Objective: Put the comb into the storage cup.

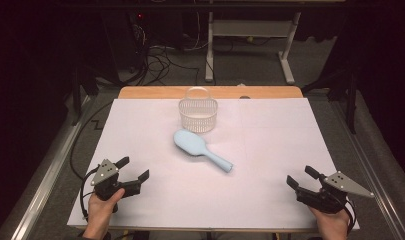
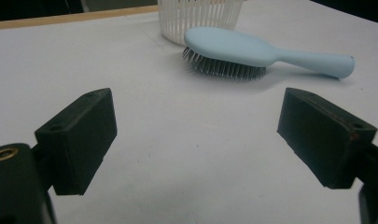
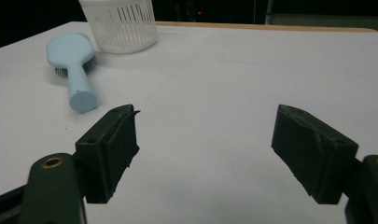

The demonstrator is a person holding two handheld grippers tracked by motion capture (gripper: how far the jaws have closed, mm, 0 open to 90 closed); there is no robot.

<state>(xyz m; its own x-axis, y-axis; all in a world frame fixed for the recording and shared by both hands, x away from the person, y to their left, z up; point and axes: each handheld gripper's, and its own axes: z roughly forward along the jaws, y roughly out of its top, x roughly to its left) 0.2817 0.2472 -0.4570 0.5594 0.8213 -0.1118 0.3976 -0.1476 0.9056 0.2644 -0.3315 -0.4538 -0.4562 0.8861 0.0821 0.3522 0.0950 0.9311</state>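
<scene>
While both tongs gape wide and empty, pale-blue hairbrush [image 1: 200, 148] lies bristles-down, just beside white basket [image 1: 198, 115].

White-covered table [image 1: 270, 150]: hairbrush [image 1: 200, 149], basket [image 1: 198, 115]

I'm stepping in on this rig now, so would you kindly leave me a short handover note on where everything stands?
Left gripper: open, holding nothing, at the near left of the table.
Right gripper: open, holding nothing, at the near right.
Light blue hairbrush: lying bristles down mid-table, handle pointing toward the near right, untouched.
White slatted basket: upright just beyond the brush head, seemingly with nothing in it.
Done: nothing yet.
Left: probably grasp the brush and put it in the basket.
</scene>
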